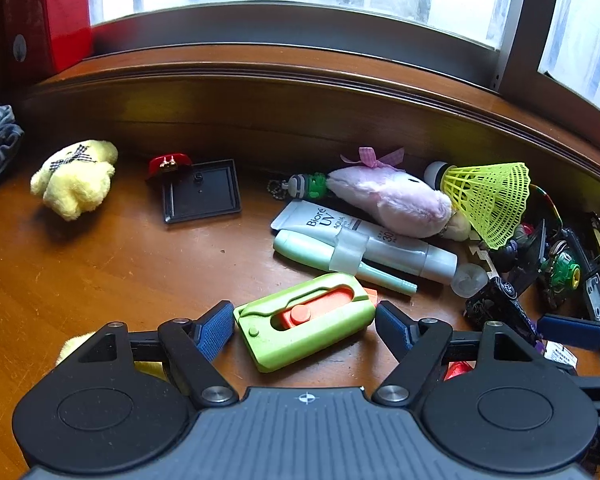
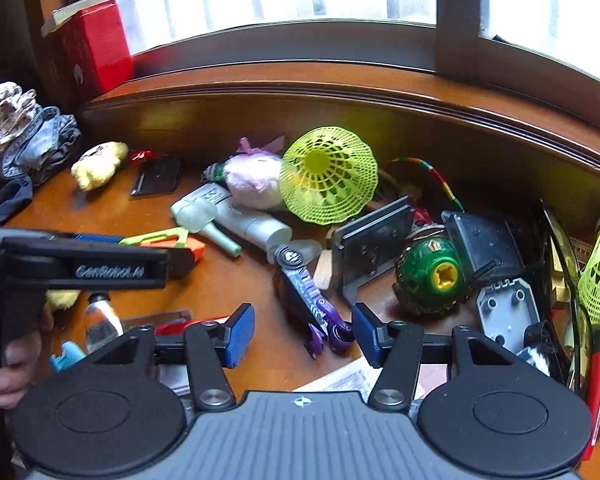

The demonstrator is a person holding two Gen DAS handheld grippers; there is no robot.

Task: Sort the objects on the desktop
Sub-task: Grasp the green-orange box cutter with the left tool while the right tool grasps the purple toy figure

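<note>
A lime-green utility cutter with an orange slider lies slantwise on the brown desk. My left gripper is shut on it, one blue pad against each end. The right wrist view shows that gripper from the side, with the cutter's orange tip poking out. My right gripper stands open over the purple tail of a black and purple toy. The right pad is close to the tail and the left pad is well clear of it.
A pile sits at the back right: sunscreen tube, pink plush, yellow shuttlecock, green ball toy. A yellow plush and a black tray lie on the left. Clothes and a red box stand at the far left.
</note>
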